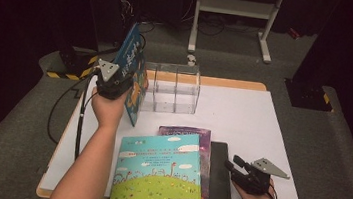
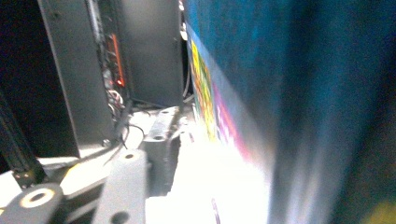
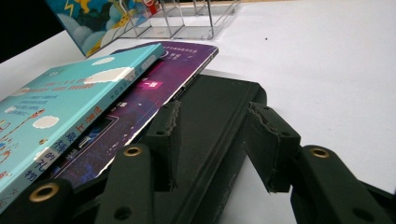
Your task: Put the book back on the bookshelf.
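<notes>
Left gripper [image 1: 116,83] fingers half-open beside the upright blue book [image 1: 133,67]; stiff, slick cover, best pinched at its spine.

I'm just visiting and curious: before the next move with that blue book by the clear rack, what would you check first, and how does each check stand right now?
1. Blue book upright beside the clear rack: ok, it stands tilted at the rack's left side.
2. Left claw gripping the book: cannot tell; the left gripper view is blurred.
3. Rack slots free: ok, they look empty.
4. Right claw out of the way: ok, it sits at the black book, far from the rack.
5. Right claw holding the black book: not ok, its pads look apart from it.
6. Stack tidy: ok, the turquoise book lies on the purple book.
</notes>
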The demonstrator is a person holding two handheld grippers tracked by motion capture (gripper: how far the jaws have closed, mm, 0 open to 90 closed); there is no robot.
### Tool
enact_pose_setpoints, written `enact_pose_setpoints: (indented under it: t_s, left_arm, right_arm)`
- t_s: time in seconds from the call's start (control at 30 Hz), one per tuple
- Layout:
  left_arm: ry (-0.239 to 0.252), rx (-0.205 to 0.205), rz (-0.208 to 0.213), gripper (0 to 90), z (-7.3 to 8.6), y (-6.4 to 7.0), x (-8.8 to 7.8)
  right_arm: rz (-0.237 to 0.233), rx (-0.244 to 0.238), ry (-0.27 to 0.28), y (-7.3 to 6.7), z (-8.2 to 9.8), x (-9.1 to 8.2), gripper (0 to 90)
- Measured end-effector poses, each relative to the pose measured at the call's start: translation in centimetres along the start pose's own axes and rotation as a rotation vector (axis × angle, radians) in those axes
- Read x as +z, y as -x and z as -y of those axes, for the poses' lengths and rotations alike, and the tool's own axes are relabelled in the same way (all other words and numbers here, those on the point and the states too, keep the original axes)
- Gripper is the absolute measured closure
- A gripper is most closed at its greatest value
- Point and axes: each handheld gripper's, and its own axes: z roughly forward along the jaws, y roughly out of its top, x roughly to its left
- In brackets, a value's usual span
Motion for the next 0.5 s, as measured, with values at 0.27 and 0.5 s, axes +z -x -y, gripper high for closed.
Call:
enact_pose_setpoints:
  t_s: [0.27,0.5]
  left_arm:
    - [-0.040,-0.042,0.071,35.8,0.8,-0.6,-1.2]
    - [-0.046,-0.065,0.122,32.4,2.0,-1.1,-3.3]
  right_arm:
    - [-0.007,-0.027,0.002,-0.5,0.0,0.1,51.6]
    - [-0.010,-0.028,-0.001,-0.5,0.1,0.1,48.9]
